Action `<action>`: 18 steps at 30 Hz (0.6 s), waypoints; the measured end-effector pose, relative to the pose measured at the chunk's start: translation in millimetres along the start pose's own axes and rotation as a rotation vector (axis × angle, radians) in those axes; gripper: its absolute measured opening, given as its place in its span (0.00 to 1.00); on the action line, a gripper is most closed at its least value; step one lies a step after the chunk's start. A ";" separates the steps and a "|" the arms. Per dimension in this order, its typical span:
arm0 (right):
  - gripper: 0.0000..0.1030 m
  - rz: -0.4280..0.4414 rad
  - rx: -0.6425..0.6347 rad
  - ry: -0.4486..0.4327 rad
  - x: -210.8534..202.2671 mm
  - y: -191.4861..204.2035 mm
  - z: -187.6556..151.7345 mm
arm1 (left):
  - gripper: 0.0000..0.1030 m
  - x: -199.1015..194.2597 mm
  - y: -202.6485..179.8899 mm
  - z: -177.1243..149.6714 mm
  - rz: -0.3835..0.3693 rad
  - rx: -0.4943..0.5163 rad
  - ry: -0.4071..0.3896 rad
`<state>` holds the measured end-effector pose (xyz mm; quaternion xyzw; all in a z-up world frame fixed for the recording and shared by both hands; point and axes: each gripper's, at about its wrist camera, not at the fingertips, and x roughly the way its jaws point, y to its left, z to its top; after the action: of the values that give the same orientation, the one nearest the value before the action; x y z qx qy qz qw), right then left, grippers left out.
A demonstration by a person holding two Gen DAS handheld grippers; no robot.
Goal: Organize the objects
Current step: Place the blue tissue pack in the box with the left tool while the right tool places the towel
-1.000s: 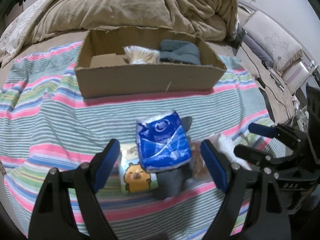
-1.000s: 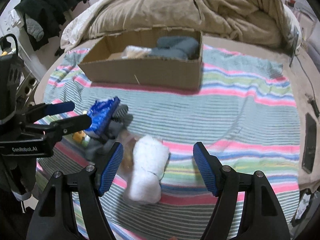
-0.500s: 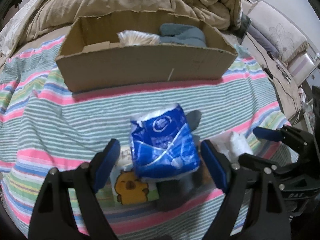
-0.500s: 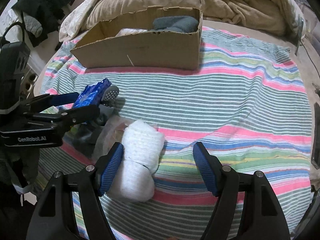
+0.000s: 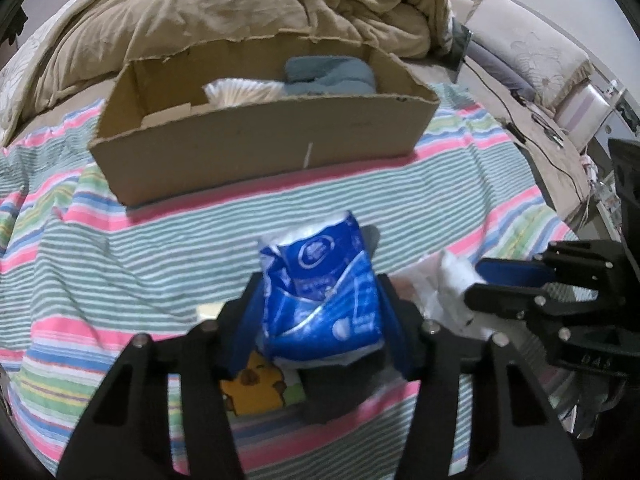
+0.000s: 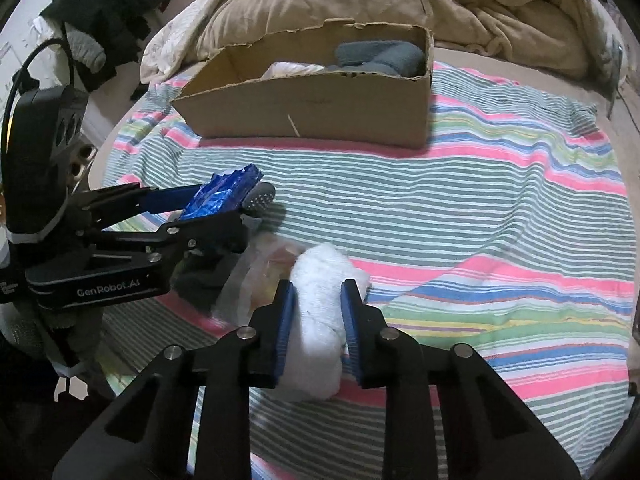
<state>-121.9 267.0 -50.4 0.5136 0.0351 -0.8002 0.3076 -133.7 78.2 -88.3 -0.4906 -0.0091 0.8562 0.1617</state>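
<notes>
A blue tissue pack [image 5: 316, 264] sits between the blue pads of my left gripper [image 5: 320, 292]. The jaws are closing and the pads press on its sides. From the right wrist view the same blue pack [image 6: 224, 196] shows crumpled in the left gripper [image 6: 224, 212]. My right gripper [image 6: 318, 286] is shut on a white rolled cloth [image 6: 320, 320] lying on the striped sheet [image 6: 480, 220]. An open cardboard box [image 5: 260, 148] stands beyond both, holding a grey-blue cloth [image 5: 328, 74] and a clear bag of pale sticks [image 5: 240, 92].
A yellow cartoon packet [image 5: 256, 380] and a dark grey item [image 5: 332, 392] lie under the blue pack. A clear plastic bag [image 6: 264, 264] sits left of the white roll. A tan duvet [image 5: 240, 8] is heaped behind the box. Dark clothes [image 6: 116, 4] hang at far left.
Both grippers have gone from wide open to shut: the left around the blue tissue pack, the right around the white roll. Both views have edged closer to the box.
</notes>
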 end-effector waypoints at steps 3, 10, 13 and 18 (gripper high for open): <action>0.15 0.007 0.008 -0.012 -6.3 -1.6 1.1 | 0.53 -7.3 0.5 0.5 -0.005 -0.007 -0.016; 0.14 -0.005 0.012 -0.040 -15.9 -1.9 3.9 | 0.53 -25.6 0.6 1.7 -0.008 -0.005 -0.055; 0.29 -0.014 0.021 0.006 -6.0 -0.8 1.6 | 0.53 -27.0 2.1 -0.7 -0.007 -0.010 -0.053; 0.43 -0.014 0.017 0.050 11.4 4.9 -5.5 | 0.53 -34.3 3.4 -4.3 -0.006 -0.020 -0.064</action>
<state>-118.2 259.9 -61.3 0.5356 0.0393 -0.7897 0.2967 -115.0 64.5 -62.4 -0.4647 -0.0241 0.8708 0.1590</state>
